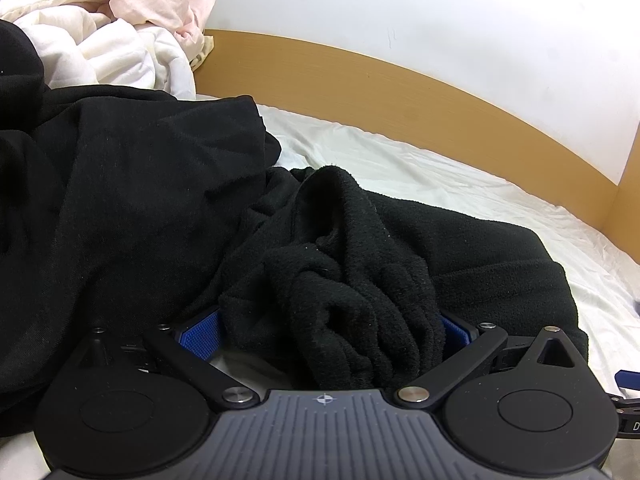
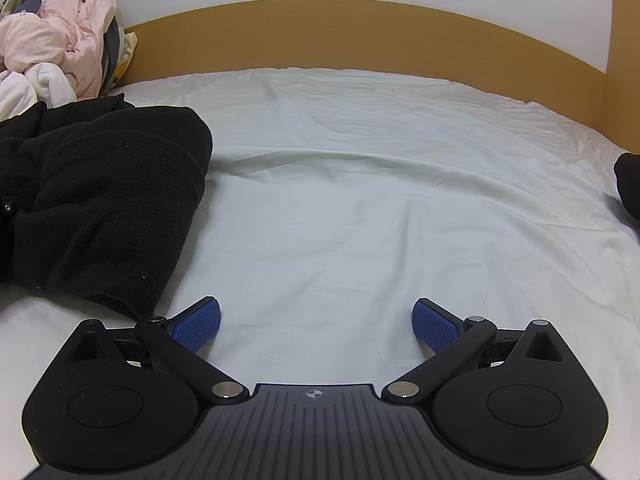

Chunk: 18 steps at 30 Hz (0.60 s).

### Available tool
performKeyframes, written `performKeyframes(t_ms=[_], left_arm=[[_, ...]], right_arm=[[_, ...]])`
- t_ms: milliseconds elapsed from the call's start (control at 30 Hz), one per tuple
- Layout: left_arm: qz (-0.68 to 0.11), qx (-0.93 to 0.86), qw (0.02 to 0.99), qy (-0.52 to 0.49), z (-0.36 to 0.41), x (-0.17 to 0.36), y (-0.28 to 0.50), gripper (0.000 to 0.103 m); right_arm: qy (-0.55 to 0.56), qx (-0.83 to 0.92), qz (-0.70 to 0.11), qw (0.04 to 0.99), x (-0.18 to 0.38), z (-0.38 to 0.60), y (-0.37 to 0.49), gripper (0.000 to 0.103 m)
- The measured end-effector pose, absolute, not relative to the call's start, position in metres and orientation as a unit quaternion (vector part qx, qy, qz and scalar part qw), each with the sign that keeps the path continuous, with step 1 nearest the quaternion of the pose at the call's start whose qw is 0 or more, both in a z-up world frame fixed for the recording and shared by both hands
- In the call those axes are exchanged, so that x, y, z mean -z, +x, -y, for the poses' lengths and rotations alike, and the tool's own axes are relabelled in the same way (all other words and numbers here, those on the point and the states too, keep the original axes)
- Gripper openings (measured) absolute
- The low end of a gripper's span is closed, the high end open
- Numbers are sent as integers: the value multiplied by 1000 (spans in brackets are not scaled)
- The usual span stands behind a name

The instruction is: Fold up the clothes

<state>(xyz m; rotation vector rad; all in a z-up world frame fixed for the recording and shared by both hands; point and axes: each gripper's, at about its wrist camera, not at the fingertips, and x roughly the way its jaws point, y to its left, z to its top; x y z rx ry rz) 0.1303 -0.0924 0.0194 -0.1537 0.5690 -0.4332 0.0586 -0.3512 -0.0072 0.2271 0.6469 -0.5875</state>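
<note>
left gripper: wide open, bunched black fleece garment between its pads – not clamped
right gripper: open, empty
progress: nothing folded yet

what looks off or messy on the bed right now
Nothing looks damaged or spilled. The black fleece garment lies bunched, not flat, a wad of it between the open fingers of the left gripper. A pile of pink and white clothes sits heaped by the headboard. The right gripper is open over bare sheet.

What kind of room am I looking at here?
Most likely a bedroom: a white bedsheet over a mattress, a curved wooden headboard against the wall, and a heap of pink and white laundry piled at the side.
</note>
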Motion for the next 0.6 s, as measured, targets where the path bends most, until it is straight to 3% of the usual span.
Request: performKeyframes(t_ms=[600], left_arm=[[-278, 212, 934, -74, 86, -18, 166, 103]], right_arm=[[110, 284, -313, 900, 8, 350, 59, 103]])
